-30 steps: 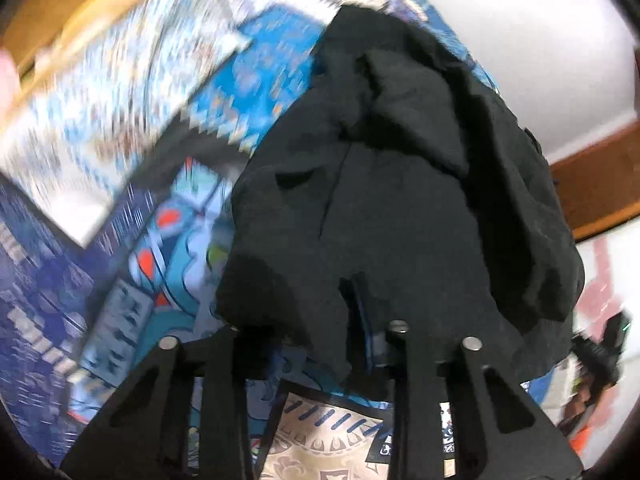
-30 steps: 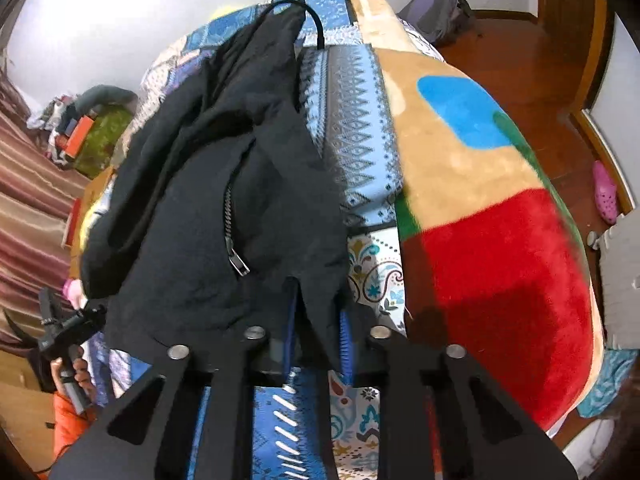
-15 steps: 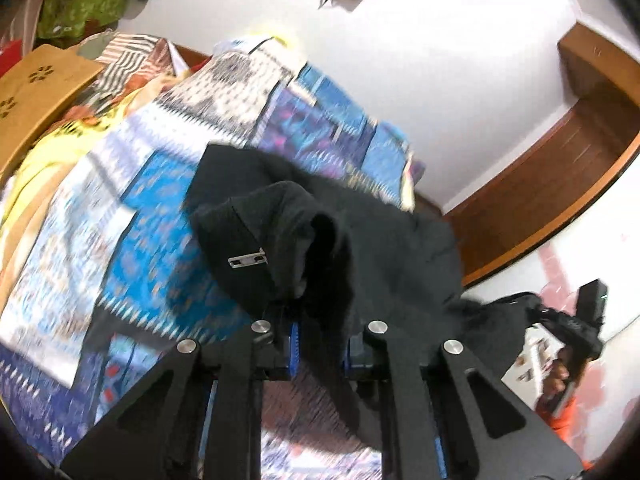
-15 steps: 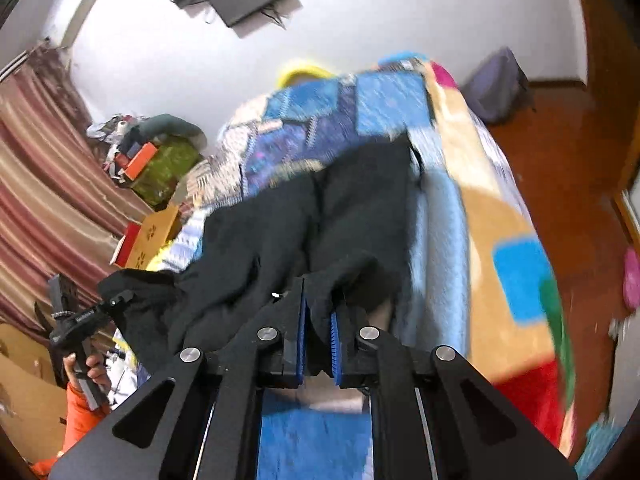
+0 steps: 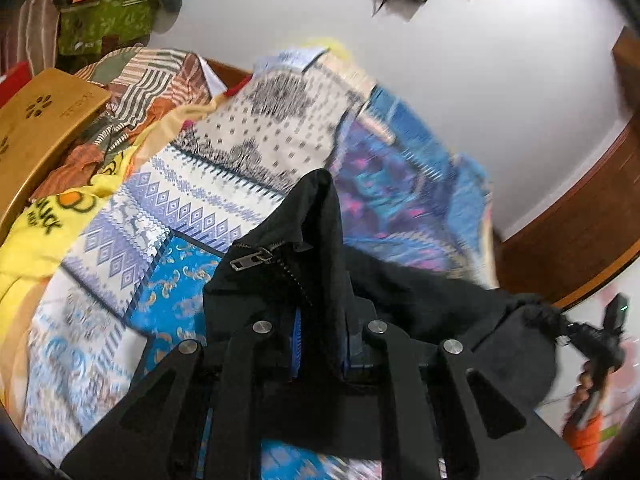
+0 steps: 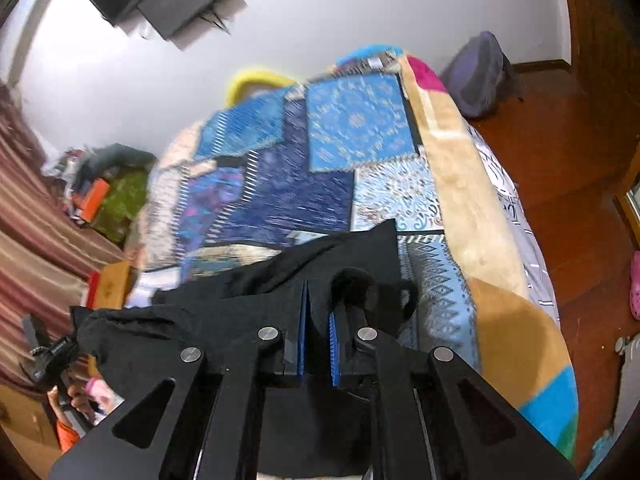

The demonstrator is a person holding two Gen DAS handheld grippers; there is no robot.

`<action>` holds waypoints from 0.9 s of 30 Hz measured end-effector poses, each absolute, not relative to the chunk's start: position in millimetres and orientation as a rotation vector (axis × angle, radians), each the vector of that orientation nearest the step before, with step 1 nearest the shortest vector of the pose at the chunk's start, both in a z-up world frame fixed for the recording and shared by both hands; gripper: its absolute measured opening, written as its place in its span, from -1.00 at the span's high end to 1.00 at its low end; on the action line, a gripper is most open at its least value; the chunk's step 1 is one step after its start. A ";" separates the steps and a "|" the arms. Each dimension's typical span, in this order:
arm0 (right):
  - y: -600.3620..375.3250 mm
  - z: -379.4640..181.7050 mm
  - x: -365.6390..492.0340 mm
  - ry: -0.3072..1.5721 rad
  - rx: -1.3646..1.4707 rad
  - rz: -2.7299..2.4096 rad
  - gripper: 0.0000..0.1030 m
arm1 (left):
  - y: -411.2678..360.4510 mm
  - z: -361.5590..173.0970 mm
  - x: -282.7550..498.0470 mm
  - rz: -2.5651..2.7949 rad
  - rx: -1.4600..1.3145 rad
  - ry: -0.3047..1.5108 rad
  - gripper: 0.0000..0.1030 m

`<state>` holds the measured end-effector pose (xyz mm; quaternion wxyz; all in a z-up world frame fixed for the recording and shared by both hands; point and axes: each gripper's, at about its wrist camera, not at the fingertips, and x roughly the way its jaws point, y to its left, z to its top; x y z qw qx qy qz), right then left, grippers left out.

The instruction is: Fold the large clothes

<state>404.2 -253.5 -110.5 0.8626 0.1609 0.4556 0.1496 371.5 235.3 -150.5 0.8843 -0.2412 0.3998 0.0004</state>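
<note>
In the left wrist view, a yellow cloth point(image 5: 36, 236) is seen at nine o'clock, then a silver zipper pull point(image 5: 250, 260) on the black jacket point(image 5: 320, 240), which is clamped in the left gripper point(image 5: 320, 344) over the patterned bedspread point(image 5: 168, 200). Only the right wrist view shows the wooden floor point(image 6: 560, 128) at three o'clock; there the jacket's other edge is pinched by the right gripper point(image 6: 318, 344), its jaws nearly together
</note>
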 end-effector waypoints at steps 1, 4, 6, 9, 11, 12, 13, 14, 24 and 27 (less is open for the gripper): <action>-252.7 -114.5 411.7 0.967 0.331 0.310 0.86 | 234.5 -164.1 381.8 0.005 -0.495 0.848 0.72; -251.9 -136.2 423.4 0.999 0.335 0.313 0.86 | 234.6 -192.1 398.0 -0.002 -0.496 0.880 0.70; -255.7 -142.3 426.7 0.999 0.354 0.329 0.86 | 232.3 -207.1 405.8 -0.004 -0.492 0.910 0.67; -257.6 -143.7 428.4 0.994 0.363 0.336 0.86 | 232.2 -217.5 407.8 -0.001 -0.520 0.942 0.64; -257.3 -140.5 424.4 0.987 0.353 0.333 0.86 | 232.7 -214.9 403.5 0.013 -0.528 0.945 0.60; -256.0 -140.0 424.7 0.986 0.347 0.331 0.86 | 232.4 -211.4 401.2 0.026 -0.517 0.944 0.51; -254.7 -136.3 420.4 0.991 0.334 0.327 0.81 | 231.5 -205.9 397.1 0.048 -0.487 0.948 0.46; -253.1 -134.8 419.1 1.001 0.321 0.318 0.79 | 230.2 -200.9 394.7 0.069 -0.459 0.951 0.36; -247.4 -85.2 377.3 0.928 0.143 0.215 -0.09 | 222.3 -128.5 347.9 0.117 -0.283 0.897 -0.02; -238.0 -65.6 355.3 0.889 0.104 0.245 -0.09 | 212.1 -101.5 329.1 0.101 -0.234 0.824 -0.08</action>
